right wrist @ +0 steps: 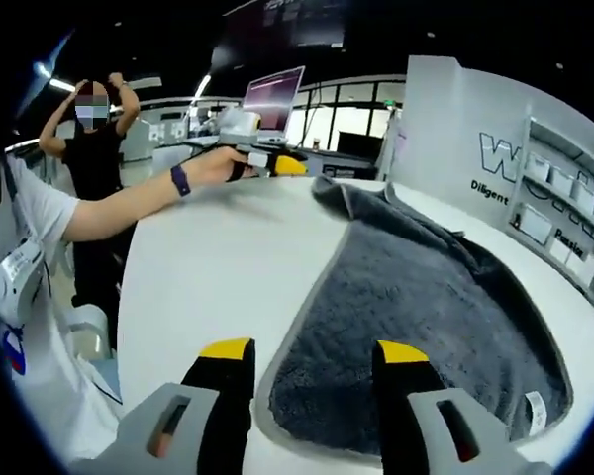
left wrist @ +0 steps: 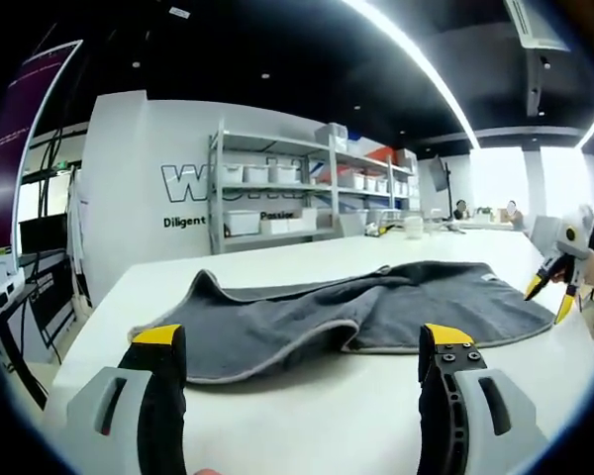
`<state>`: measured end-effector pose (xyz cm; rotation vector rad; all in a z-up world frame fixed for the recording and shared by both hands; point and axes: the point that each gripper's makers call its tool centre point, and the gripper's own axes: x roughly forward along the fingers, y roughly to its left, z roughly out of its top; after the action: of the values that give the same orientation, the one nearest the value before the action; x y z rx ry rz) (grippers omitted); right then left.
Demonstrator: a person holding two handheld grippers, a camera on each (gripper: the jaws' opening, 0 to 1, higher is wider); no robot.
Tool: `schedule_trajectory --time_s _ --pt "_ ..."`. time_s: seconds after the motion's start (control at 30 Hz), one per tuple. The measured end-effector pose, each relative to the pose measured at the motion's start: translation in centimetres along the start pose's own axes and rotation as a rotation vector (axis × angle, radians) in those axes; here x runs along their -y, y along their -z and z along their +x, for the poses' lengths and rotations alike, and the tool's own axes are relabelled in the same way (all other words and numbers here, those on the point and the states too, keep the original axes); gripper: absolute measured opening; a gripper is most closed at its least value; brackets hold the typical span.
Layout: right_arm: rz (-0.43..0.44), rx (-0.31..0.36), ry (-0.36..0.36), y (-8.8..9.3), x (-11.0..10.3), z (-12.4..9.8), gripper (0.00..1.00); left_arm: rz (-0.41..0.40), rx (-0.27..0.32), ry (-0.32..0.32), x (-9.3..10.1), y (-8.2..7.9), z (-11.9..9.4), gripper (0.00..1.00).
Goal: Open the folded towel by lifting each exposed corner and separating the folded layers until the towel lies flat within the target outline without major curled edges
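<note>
**A:** Where's your left gripper (left wrist: 303, 361)?

**B:** You're holding it low over the white table (left wrist: 307, 416), level, aimed along the surface. Jaws are spread wide, nothing between them. The yellow tips sit just short of the grey towel (left wrist: 376, 312), not touching it.

**A:** Towel state?

**B:** Lying on the table, mostly spread out. In the left gripper view one edge near you is curled over on itself and a corner at the far left stands up a bit. In the right gripper view it lies flat, light trim along the edge, small tag near the close corner.

**A:** Right gripper (right wrist: 307, 358)?

**B:** Also low, jaws apart, empty. You've got it above the towel's near rim; contact I can't tell.

**A:** Your left arm?

**B:** In the right gripper view your forearm (right wrist: 129, 203) stretches out across the table's far side, dark wristband on, hand (right wrist: 218, 166) wrapped round the gripper. A person (right wrist: 94, 139) stands behind, arms raised to their head. Shelving (left wrist: 277, 193) with white bins is against the wall.
</note>
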<state>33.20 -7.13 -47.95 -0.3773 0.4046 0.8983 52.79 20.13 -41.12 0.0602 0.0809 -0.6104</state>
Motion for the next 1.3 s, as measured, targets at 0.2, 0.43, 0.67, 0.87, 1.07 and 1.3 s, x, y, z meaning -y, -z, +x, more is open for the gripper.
schedule_trajectory --time_s 0.2,0.43,0.67,0.87,1.07,1.3 --pt "-0.102 -0.079 -0.006 0.9 -0.3 0.0 0.26 0.002 -0.007 0.000 0.0 0.2 0.1 0.96" --pt "-0.069 -0.134 -0.052 1.6 -0.8 0.5 0.20 0.002 -0.007 0.000 0.0 0.2 0.1 0.96" --pt "0.011 -0.148 -0.078 2.2 -0.2 0.7 0.08 0.000 -0.010 0.001 -0.1 0.3 0.1 0.96" --pt "0.026 -0.161 -0.061 2.4 0.3 0.5 0.02 -0.002 -0.009 0.000 -0.2 0.2 0.1 0.96" --pt "-0.062 -0.226 0.015 3.1 1.7 -0.5 0.01 -0.003 -0.011 0.001 -0.2 0.3 0.1 0.96" --pt "-0.117 -0.298 0.132 4.3 4.1 -3.0 0.01 -0.003 -0.013 -0.001 -0.3 0.4 0.1 0.96"
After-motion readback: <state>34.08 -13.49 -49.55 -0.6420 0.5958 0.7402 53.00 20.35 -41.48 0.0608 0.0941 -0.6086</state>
